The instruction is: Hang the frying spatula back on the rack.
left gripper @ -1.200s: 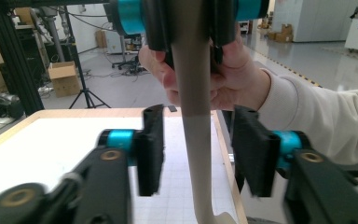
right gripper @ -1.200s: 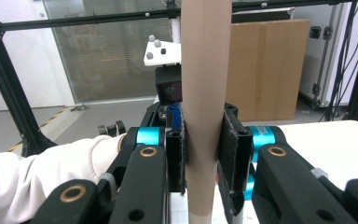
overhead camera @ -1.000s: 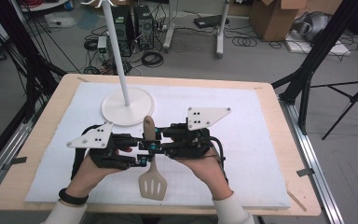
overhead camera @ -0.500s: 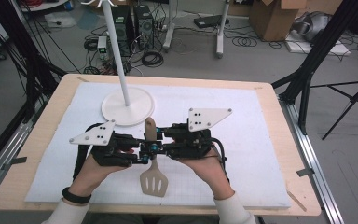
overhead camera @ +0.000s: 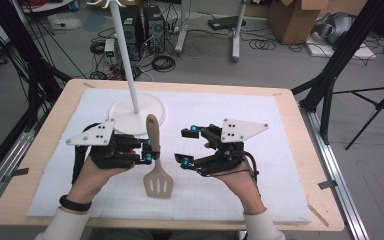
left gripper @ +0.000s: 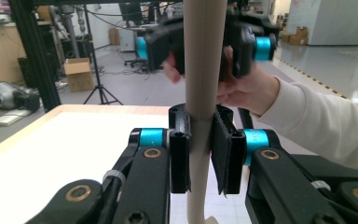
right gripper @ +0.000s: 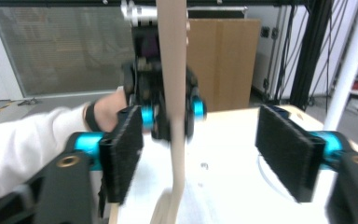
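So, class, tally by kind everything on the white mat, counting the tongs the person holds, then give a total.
Spatulas: 1, beige spatula
Stands: 1, white pole stand
Tongs: 2, left tongs shut on the spatula handle, right tongs open and apart from it
Total: 4

From a fixed perch above our side of the desk [overhead camera: 300, 150], we look forward and down, floor clutter toward twelve o'clock. Our second camera rides the left claw [left gripper: 200, 154], close up, sighting along its jaws toward the right hand [left gripper: 247, 88] at twelve o'clock. Our third rides the right claw [right gripper: 200, 154], equally close, facing back at the left claw beyond. All three views share the beige spatula [overhead camera: 155, 160]: small at centre from above, a tall upright bar at twelve o'clock in the left claw view [left gripper: 204, 70] and the right claw view [right gripper: 172, 93].
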A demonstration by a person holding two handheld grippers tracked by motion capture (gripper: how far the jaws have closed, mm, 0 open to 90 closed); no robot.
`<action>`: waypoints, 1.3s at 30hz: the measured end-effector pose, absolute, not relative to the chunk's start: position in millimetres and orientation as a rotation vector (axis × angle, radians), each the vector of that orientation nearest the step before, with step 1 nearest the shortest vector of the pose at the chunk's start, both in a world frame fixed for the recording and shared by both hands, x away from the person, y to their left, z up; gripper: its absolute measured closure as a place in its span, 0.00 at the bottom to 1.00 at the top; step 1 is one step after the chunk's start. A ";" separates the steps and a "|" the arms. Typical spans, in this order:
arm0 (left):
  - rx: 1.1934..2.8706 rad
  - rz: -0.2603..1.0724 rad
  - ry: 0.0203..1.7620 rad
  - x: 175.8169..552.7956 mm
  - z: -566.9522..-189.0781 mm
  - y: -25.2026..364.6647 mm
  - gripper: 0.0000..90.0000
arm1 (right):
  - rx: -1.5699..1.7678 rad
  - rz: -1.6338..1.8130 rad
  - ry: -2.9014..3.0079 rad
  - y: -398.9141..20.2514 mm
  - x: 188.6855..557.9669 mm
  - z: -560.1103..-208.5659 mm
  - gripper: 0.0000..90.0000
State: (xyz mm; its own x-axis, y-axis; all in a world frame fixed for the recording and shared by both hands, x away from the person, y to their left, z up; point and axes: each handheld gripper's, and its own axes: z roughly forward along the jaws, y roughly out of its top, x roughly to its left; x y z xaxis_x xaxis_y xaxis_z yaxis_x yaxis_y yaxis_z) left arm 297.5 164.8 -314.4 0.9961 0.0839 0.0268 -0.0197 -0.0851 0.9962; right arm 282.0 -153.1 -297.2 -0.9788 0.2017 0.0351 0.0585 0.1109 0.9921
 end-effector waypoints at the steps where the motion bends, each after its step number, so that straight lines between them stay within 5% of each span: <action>1: 1.656 0.095 0.050 300.3 -312.2 167.4 0.87 | 0.281 2.008 2.265 -156.5 283.2 -300.6 0.28; 12: 1.648 0.149 0.073 329.4 -284.3 192.7 0.87 | 0.442 1.891 2.249 -198.3 288.1 -340.2 0.18; 39: 1.664 0.275 0.310 420.9 -227.6 214.4 0.87 | 0.650 1.712 2.197 -246.3 286.4 -394.7 0.16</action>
State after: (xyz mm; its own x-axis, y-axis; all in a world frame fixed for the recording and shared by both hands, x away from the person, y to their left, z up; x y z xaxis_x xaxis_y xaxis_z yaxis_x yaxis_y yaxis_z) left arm 420.9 214.4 -227.6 0.9334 0.3590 -0.0011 0.0421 -0.1065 0.9934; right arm 286.4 -246.3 -394.7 -0.8593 0.5087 0.0532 0.1758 0.1960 0.9647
